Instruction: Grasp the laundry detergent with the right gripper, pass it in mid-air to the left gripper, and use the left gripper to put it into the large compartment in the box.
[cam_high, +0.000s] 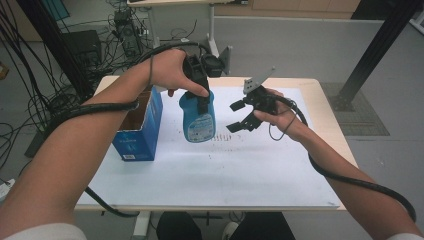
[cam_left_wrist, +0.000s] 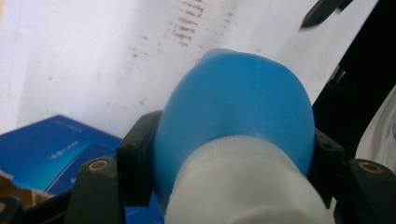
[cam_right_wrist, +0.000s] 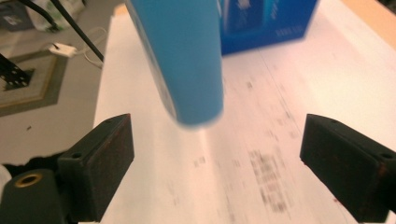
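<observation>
A blue bottle (cam_high: 199, 120) with a white cap (cam_left_wrist: 243, 186) hangs just above the white sheet, a little right of the box. My left gripper (cam_high: 202, 100) is shut on its upper part, just below the cap, with the black pads (cam_left_wrist: 137, 154) pressed on both sides of the blue body (cam_left_wrist: 233, 102). My right gripper (cam_high: 235, 116) is to the right of the bottle, apart from it, with its jaws wide open and nothing between them. In the right gripper view the bottle's lower end (cam_right_wrist: 187, 56) hangs ahead of the open right gripper (cam_right_wrist: 215, 163).
An open blue cardboard box (cam_high: 140, 127) stands at the left of the table, close to the bottle. A white paper sheet (cam_high: 210, 170) with faint brown marks covers most of the wooden tabletop. Cables and a black frame post lie beyond the table.
</observation>
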